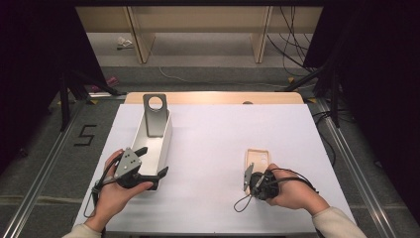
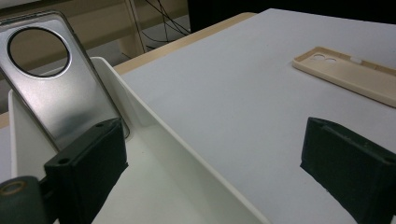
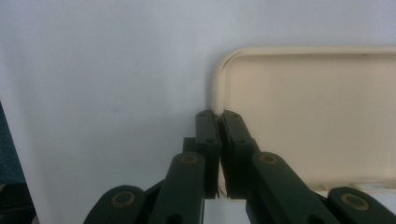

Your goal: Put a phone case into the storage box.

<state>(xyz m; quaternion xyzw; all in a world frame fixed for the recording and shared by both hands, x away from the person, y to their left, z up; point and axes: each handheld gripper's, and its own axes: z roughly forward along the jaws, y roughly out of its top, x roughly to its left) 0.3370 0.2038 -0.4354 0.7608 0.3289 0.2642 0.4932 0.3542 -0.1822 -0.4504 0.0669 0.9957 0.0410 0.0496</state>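
**Thin case, pinched at the rim**

The right hand-held gripper (image 3: 218,116) has its jaws closed on the corner rim of the beige phone case (image 3: 317,112) — light, bendy, slippery — lying flat on the white tabletop (image 1: 208,148). The left hand-held gripper (image 2: 215,163) gapes empty astride the white tray (image 2: 154,135) wall.

Table (image 1: 213,148) with white top, bare wooden strip along far edge. Left half: white tray (image 1: 166,144), long and narrow, lying lengthwise toward far edge, resting directly on the white surface. Right half, nearer the front edge: beige phone case (image 1: 258,157), flat on the surface, hollow side up, camera cutouts visible. Tray and phone case well apart, plain white surface between them
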